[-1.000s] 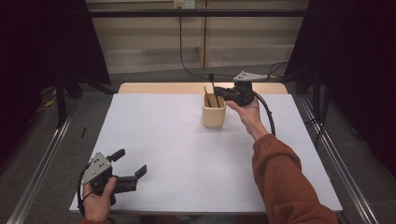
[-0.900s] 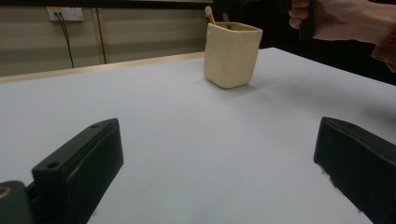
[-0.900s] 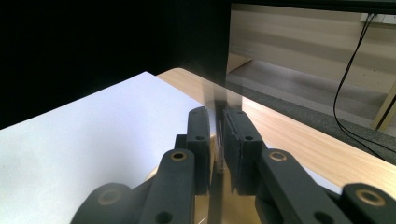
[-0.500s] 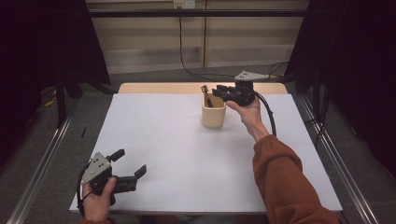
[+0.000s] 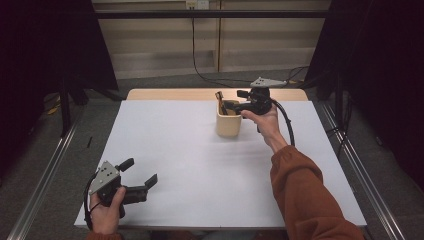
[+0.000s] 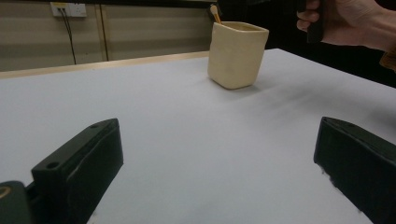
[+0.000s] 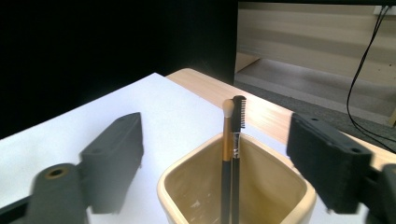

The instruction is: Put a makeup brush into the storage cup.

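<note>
Cream cup (image 5: 228, 121) sits upright toward the far side of the white table (image 5: 190, 155), two makeup brushes (image 7: 232, 140) standing in it. Right gripper (image 5: 235, 100) held over the cup's rim, jaws wide apart, straddling the brushes, not touching them. Left gripper (image 5: 142, 172) low at the near-left corner, jaws apart, holding nothing.

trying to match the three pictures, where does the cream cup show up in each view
High view: the cream cup stands at the table's far side, right of centre, beside the right gripper.
Left gripper view: upper middle, far across the white tabletop.
Right gripper view: bottom centre, between the fingers.
Shared landmark: the brushes standing in it.
</note>
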